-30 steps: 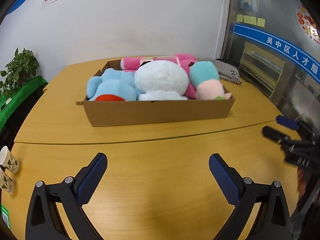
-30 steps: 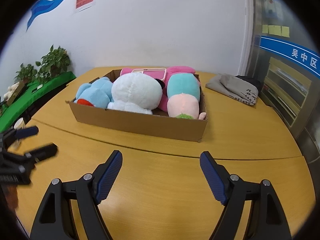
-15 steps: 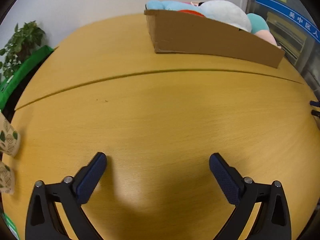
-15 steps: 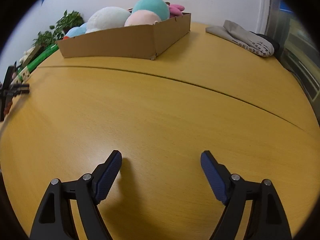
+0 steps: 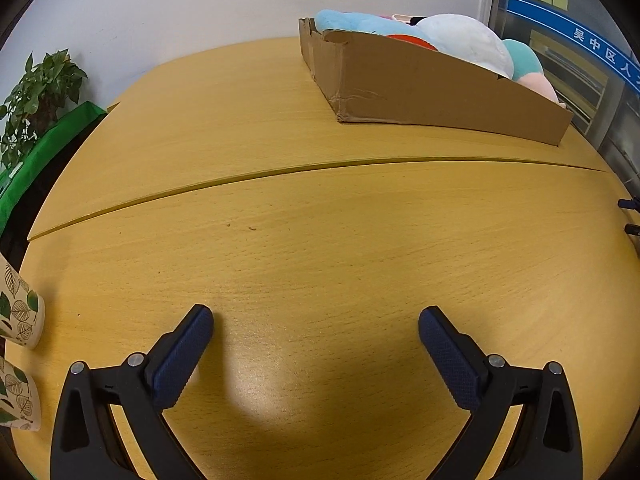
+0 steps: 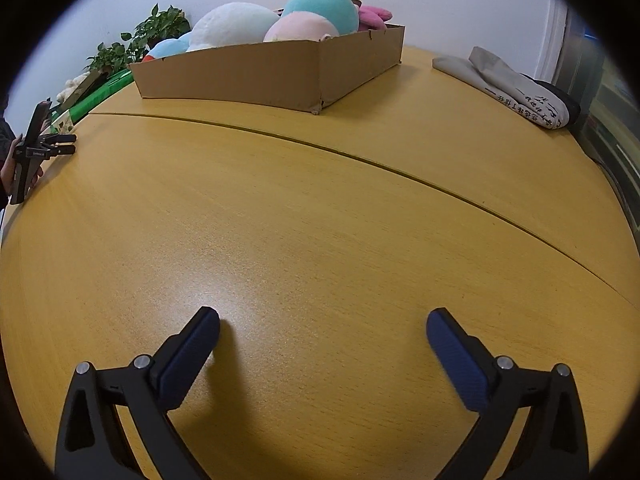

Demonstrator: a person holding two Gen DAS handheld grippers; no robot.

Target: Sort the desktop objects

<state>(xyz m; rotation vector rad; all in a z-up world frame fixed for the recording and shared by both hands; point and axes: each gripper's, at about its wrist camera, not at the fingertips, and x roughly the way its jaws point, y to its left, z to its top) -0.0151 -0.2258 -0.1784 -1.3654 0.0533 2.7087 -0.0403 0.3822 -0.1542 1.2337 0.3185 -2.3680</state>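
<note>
A shallow cardboard box [image 5: 424, 92] sits at the far side of the wooden table [image 5: 304, 240], filled with plush toys: a white one [image 5: 464, 40], a light blue one [image 5: 356, 24] and a teal and pink one [image 5: 528, 68]. The right wrist view shows the same box [image 6: 256, 72] with the white plush [image 6: 232, 24] and the teal plush [image 6: 324, 8]. My left gripper [image 5: 316, 332] hangs low over bare table, open, nothing between its fingers. My right gripper [image 6: 323, 330] is also low over bare wood; its jaws are opening, with nothing between them. The left gripper [image 6: 64, 144] shows at the far left.
Two leaf-printed paper cups [image 5: 20, 316] stand at the table's left edge. A folded grey cloth bag [image 6: 516, 88] lies at the far right. Potted plants [image 5: 36, 96] and a green shelf stand beyond the left edge. A seam [image 5: 280, 172] crosses the tabletop.
Both grippers dropped toward the tabletop and tilted down; the box moved from centre view to the upper edge. The right gripper's fingers stand a little wider than before.
</note>
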